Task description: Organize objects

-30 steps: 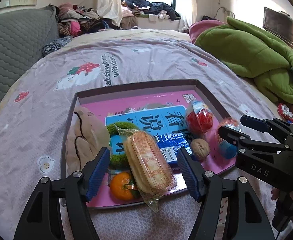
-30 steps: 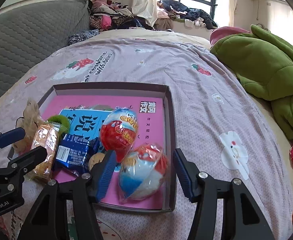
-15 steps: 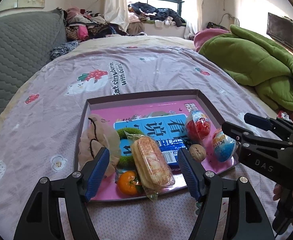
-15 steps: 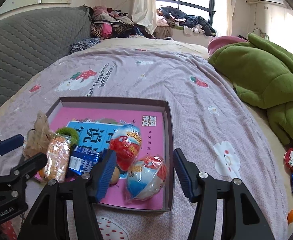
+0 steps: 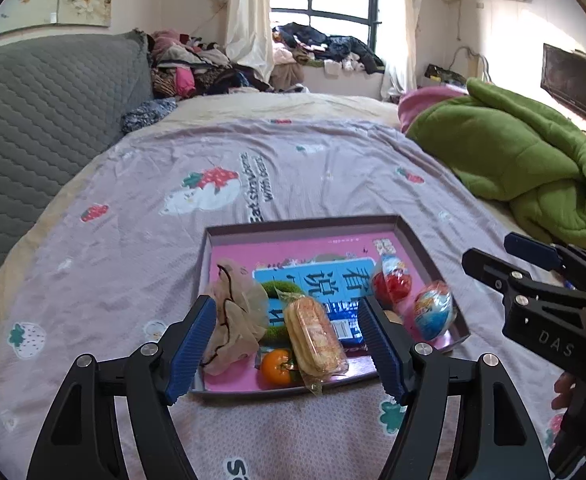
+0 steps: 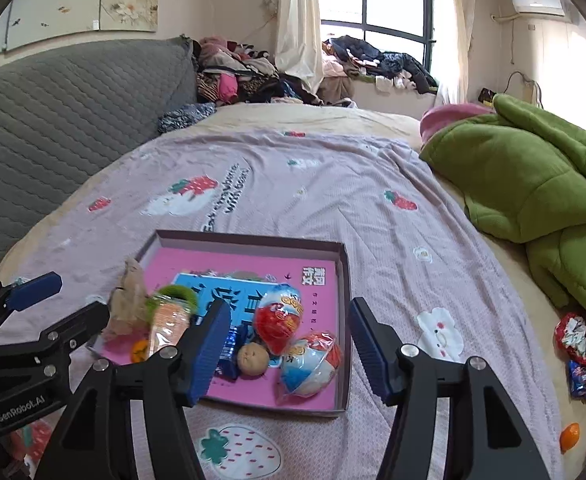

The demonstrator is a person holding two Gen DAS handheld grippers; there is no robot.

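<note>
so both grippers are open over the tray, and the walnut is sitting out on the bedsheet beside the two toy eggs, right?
Not quite. The walnut lies inside the tray, next to the two toy eggs, not on the bedsheet. The right wrist view shows it. The left gripper and right gripper are both open and empty.
</note>
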